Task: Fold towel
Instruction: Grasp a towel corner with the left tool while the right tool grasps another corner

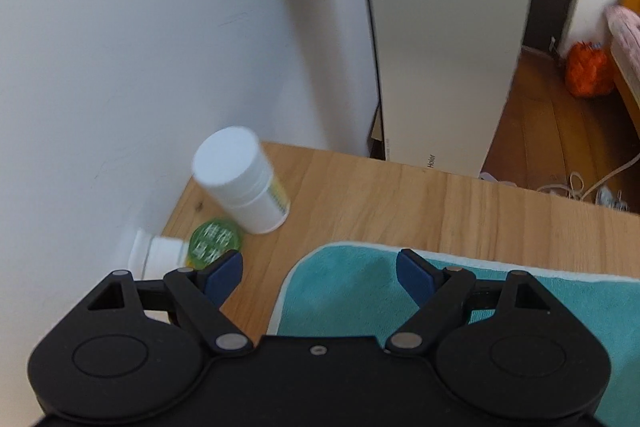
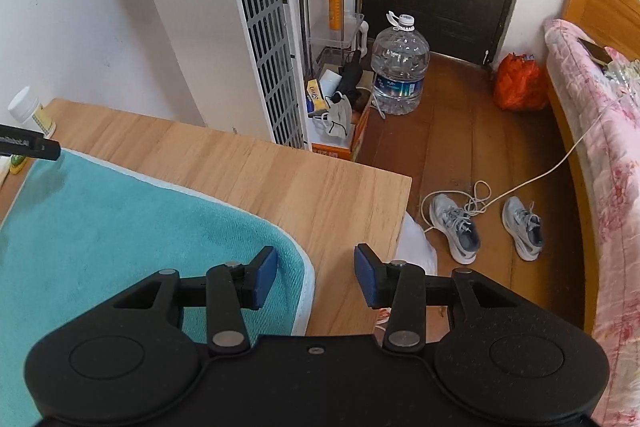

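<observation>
A teal towel (image 1: 352, 291) with a white hem lies flat on the wooden table (image 1: 400, 195). In the left wrist view my left gripper (image 1: 320, 275) is open above the towel's far left corner, nothing between its blue pads. The right wrist view shows the same towel (image 2: 120, 227) spread across the table (image 2: 280, 187), and my right gripper (image 2: 316, 279) is open over the towel's far right corner near the table's right edge, holding nothing. The left gripper's tip (image 2: 30, 147) shows at the left margin of that view.
A white jar (image 1: 240, 183), a green-lidded tin (image 1: 214, 241) and a small white bottle (image 1: 160, 255) stand by the wall at the table's far left corner. Beyond the table are a white appliance (image 2: 256, 39), a water jug (image 2: 400, 67), shoes (image 2: 456, 227) and a bed (image 2: 600, 131).
</observation>
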Available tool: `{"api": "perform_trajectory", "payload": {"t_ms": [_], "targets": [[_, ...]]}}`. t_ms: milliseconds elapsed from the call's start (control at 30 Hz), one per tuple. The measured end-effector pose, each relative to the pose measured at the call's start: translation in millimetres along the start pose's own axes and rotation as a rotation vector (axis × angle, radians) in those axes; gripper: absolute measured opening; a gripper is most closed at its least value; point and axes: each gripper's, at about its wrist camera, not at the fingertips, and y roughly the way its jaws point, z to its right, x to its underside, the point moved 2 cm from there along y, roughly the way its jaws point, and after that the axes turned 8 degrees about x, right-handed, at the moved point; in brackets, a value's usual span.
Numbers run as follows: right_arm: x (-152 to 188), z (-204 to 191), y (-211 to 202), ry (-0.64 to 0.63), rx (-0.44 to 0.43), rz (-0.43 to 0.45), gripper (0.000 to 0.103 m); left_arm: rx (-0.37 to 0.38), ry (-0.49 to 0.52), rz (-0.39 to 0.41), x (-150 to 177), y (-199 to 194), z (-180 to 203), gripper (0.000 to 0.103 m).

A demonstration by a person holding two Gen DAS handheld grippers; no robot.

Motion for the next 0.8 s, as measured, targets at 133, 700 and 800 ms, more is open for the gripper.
{"api": "perform_trajectory", "payload": {"t_ms": [133, 700, 800], "targets": [[1, -2, 0, -0.013, -0.021, -0.012, 0.047, 0.013, 0.037, -0.023, 2, 9, 5, 0.085], [-3, -17, -2, -0.054, -0.06, -0.047, 0.016, 0.141, 0.028, -0.031, 6, 15, 2, 0.047], [-5, -18, -1, -0.053, -0.07, -0.058, 0.012, 0.146, 0.072, -0.037, 6, 11, 14, 0.026]]}}
